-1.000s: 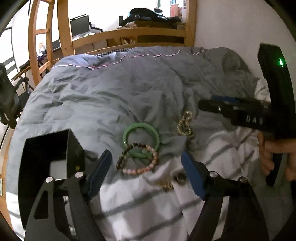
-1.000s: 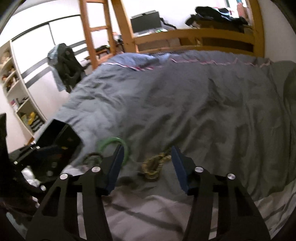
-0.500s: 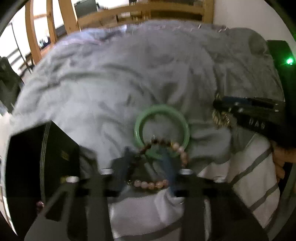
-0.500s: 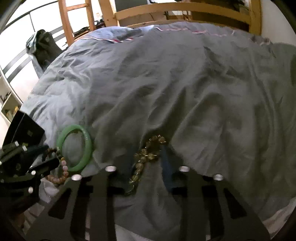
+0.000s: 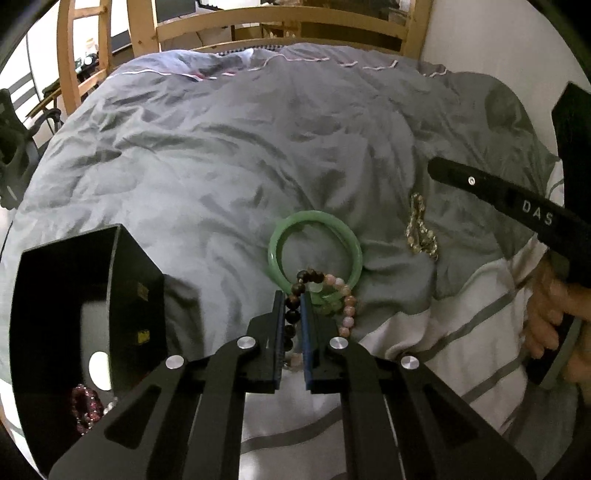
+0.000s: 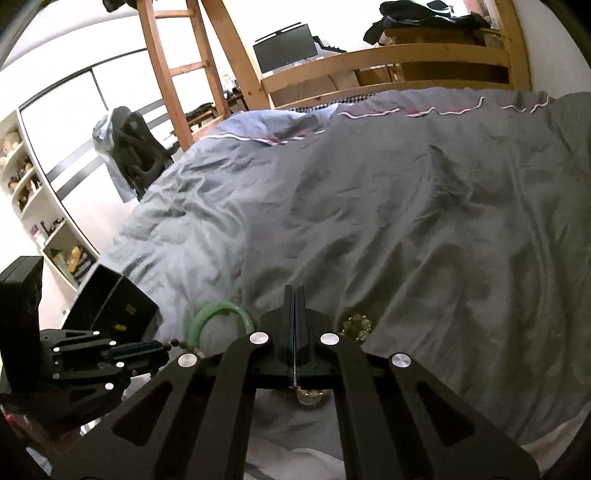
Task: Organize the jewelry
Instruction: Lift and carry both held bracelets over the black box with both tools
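Observation:
A beaded bracelet (image 5: 347, 310) of dark and pink beads lies across a green bangle (image 5: 275, 254) on the grey duvet. My left gripper (image 5: 293, 295) is closing, and its blue pads press on the dark beads. A gold chain (image 5: 419, 229) lies to the right, just below my right gripper (image 5: 432, 166). In the right wrist view that gripper (image 6: 294, 291) has closed until its pads meet, with the gold chain (image 6: 354, 325) beside and under the fingers. No link shows between the pads. The bangle (image 6: 218, 308) and left gripper (image 6: 162, 347) sit at lower left.
An open black box (image 5: 136, 266) stands at the left, with a pink bead bracelet (image 5: 85, 406) inside. A white striped sheet (image 5: 461, 332) covers the near bed. A hand (image 5: 546, 314) holds the right gripper. A wooden bed rail (image 5: 280, 26) runs along the far side.
Both grippers came down toward the jewelry and went from open to closed. The left closed around the dark beads; the right closed over the gold chain's place.

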{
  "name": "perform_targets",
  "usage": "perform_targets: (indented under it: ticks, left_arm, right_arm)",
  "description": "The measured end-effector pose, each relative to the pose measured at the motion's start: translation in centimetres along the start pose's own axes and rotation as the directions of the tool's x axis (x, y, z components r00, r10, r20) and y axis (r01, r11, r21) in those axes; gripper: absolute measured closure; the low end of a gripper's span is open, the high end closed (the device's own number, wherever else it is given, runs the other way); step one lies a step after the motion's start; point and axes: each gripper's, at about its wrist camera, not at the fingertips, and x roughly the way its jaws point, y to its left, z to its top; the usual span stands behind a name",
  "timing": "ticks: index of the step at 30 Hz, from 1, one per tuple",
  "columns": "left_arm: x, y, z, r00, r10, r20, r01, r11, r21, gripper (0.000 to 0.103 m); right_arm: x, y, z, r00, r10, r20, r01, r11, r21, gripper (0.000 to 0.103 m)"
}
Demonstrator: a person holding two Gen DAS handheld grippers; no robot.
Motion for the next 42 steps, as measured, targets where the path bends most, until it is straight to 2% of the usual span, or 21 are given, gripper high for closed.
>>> perform_targets:
  ticks: [3,6,8,10,12,14,16,18,19,21,24,28,42]
  left_arm:
    - [-0.7,0.2,0.3,1.000,-0.010,0.011,0.010,1.000,-0.011,0.095]
    - [-1.7,0.3,0.4,1.000,-0.013,0.028,0.013,1.000,-0.014,0.095]
    - [-2.8,0.8,0.5,0.999,-0.019,0.046,0.020,1.000,-0.023,0.095]
    - [-3.6,1.1,0.6,0.998,-0.013,0.061,0.015,1.000,-0.024,0.095]
    - [-4.2,1.4,0.5,0.998,-0.008,0.069,0.010,0.999,-0.031,0.095]
    - [-4.3,1.7,0.4,0.998,-0.006,0.068,0.009,0.999,-0.035,0.095]
    - [-4.4,1.9,0.2,0.998,-0.001,0.067,0.003,0.999,-0.032,0.095]
    - [-4.4,1.8,0.0,0.998,0.001,0.066,0.001,1.000,-0.027,0.095]
    - [-4.5,1.8,0.0,0.998,-0.001,0.067,0.003,1.000,-0.026,0.095]
    - [-4.7,1.8,0.0,0.997,-0.005,0.072,0.007,1.000,-0.024,0.095]
    - [-5.4,1.7,-0.1,0.996,-0.011,0.087,0.013,1.000,-0.020,0.095]
    - [-6.5,1.8,-0.4,0.994,-0.018,0.105,0.020,1.000,-0.021,0.095]
    - [-10.2,2.9,-2.2,0.991,-0.003,0.132,0.011,0.998,-0.057,0.095]
  right_arm:
    - [-0.2,0.0,0.2,1.000,0.016,0.010,-0.016,1.000,0.003,0.102]
    - [-0.3,0.0,0.4,1.000,-0.003,0.009,0.003,1.000,0.000,0.102]
    - [0.7,-0.5,0.3,0.998,-0.036,-0.043,0.037,0.999,0.012,0.102]
    - [1.7,-1.1,-0.3,0.993,-0.084,-0.087,0.085,0.996,0.016,0.096]
    - [3.6,-1.7,-1.2,0.973,-0.147,-0.180,0.150,0.989,0.007,0.039]
    - [4.1,-2.0,-1.8,0.979,-0.094,-0.183,0.101,0.994,0.032,0.031]
    - [4.4,-1.2,-1.9,0.976,-0.118,-0.182,0.117,0.993,-0.019,0.039]
    - [4.9,-0.9,-2.2,0.972,-0.121,-0.202,0.114,0.992,-0.050,0.082]
    - [5.0,-0.9,-2.3,0.971,-0.117,-0.208,0.108,0.993,-0.055,0.089]
    - [4.6,-0.6,-2.3,0.978,-0.088,-0.189,0.079,0.995,-0.058,0.094]
    - [3.3,0.3,-1.8,0.991,-0.007,-0.133,0.001,0.999,-0.048,0.095]
    - [1.8,2.2,-1.4,0.996,0.037,-0.084,-0.043,0.996,-0.072,0.095]
    - [-2.5,4.3,-1.0,0.992,0.126,-0.026,-0.127,0.991,-0.035,0.094]
